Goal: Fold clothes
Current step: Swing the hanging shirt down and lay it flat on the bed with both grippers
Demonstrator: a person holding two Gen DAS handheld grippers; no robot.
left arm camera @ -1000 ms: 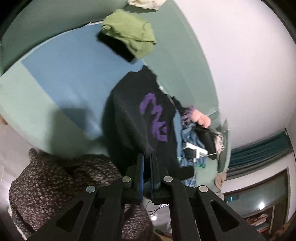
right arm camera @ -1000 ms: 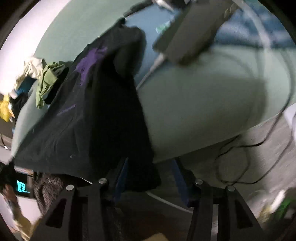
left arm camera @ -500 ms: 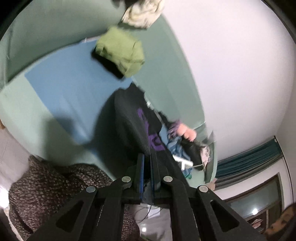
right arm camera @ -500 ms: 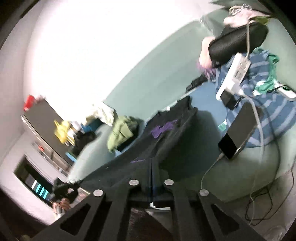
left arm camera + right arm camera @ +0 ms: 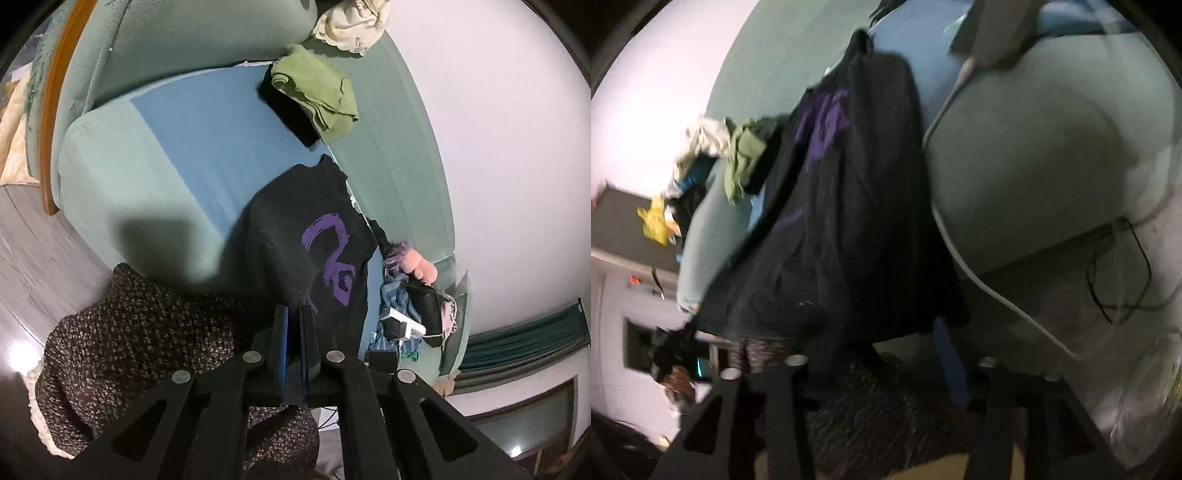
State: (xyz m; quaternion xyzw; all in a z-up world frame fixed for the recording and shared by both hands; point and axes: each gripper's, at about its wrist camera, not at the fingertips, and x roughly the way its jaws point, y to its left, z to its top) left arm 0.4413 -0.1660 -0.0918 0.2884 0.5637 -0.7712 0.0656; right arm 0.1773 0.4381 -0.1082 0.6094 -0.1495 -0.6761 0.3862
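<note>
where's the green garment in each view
Left wrist: green garment upper centre, folded on a black one at the back of the sofa.
Right wrist: green garment left of centre, blurred.
Shared landmark: black shirt with purple print, beside it in both.

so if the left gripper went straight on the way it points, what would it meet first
Most likely the black shirt that the left gripper is already shut on, then the blue sheet beyond it, though depth is hard to judge.

Two wrist fisheyes close above a sofa [image 5: 110,140], both sharing the black shirt [image 5: 295,236] [image 5: 849,221].
</note>
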